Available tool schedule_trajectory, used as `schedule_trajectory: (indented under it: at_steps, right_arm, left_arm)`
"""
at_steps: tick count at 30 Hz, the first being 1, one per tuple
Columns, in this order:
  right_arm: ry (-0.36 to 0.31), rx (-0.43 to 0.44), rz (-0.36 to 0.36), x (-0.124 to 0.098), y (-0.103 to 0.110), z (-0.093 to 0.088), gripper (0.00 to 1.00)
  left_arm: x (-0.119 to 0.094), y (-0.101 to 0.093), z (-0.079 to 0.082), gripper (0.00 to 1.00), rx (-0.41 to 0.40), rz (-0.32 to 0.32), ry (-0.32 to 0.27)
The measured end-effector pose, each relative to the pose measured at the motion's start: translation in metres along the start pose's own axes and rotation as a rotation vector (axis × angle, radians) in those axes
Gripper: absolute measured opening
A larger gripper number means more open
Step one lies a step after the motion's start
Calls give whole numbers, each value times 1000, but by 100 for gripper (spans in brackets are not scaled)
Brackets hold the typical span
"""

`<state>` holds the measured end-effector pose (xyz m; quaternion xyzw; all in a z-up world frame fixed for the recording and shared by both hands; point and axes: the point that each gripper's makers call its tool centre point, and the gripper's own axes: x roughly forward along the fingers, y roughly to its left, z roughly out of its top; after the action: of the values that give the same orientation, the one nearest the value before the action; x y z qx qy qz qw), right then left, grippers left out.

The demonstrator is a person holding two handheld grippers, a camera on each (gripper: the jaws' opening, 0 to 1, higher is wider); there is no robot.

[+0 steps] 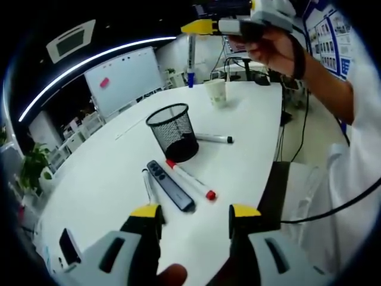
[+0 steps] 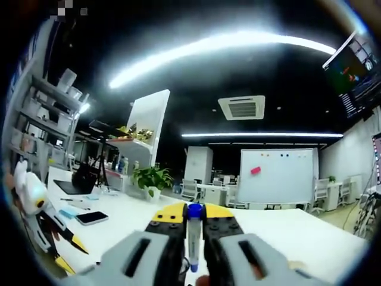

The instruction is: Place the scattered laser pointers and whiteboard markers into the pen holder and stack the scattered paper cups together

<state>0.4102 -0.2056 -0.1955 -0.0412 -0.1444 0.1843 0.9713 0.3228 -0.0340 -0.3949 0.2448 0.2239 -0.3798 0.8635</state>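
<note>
**Blue-capped marker clamped in right claw, left claw released over the worktop**

Left gripper view: left claw (image 1: pixel 195 215) spread wide, yellow-tipped jaws apart with nothing between them, hovering above the near part of the white worktop (image 1: pixel 107 179). Just beyond the jaws, a dark laser pointer (image 1: pixel 171 186) lying flat, flanked on one side by a red-capped marker (image 1: pixel 190 179) and on the other by a slim pen-like item (image 1: pixel 149 186) close alongside. Further on, a black mesh pen holder (image 1: pixel 173 132) standing upright, no contents discernible through the mesh. Beside the holder's base, a black-capped marker (image 1: pixel 214 139) lying flat. Beyond that, a single paper cup (image 1: pixel 216 93) standing upright, well apart from the holder. At the near left of the worktop, a phone (image 1: pixel 69 245) lying flat. High at the top of this view, the right claw (image 1: pixel 202 26) held in a person's hand (image 1: pixel 275 43), raised well above the worktop, with a blue-capped marker (image 1: pixel 190 65) hanging down from its yellow tips.

Right gripper view: right claw (image 2: pixel 194 215) clenched on the blue-capped marker (image 2: pixel 194 229), the blue cap poking up between the yellow jaw tips and the white barrel running down between the jaws. Behind, the worktop (image 2: pixel 286 232) stretching away, a phone (image 2: pixel 91 218) on it at the left, a whiteboard (image 2: pixel 275 176) standing in the room beyond.
</note>
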Motion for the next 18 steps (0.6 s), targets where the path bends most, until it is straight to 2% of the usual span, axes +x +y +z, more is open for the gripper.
schedule_trajectory:
  at_steps: [9,18]
  right_arm:
    - [-7,2,13,6,5,4,11]
    - [-24,44,-4,14,2,9,11]
  left_arm:
    - [0,1,-2,46,-3,0,2]
    - [1,0,-2,46,-9,-3,-7]
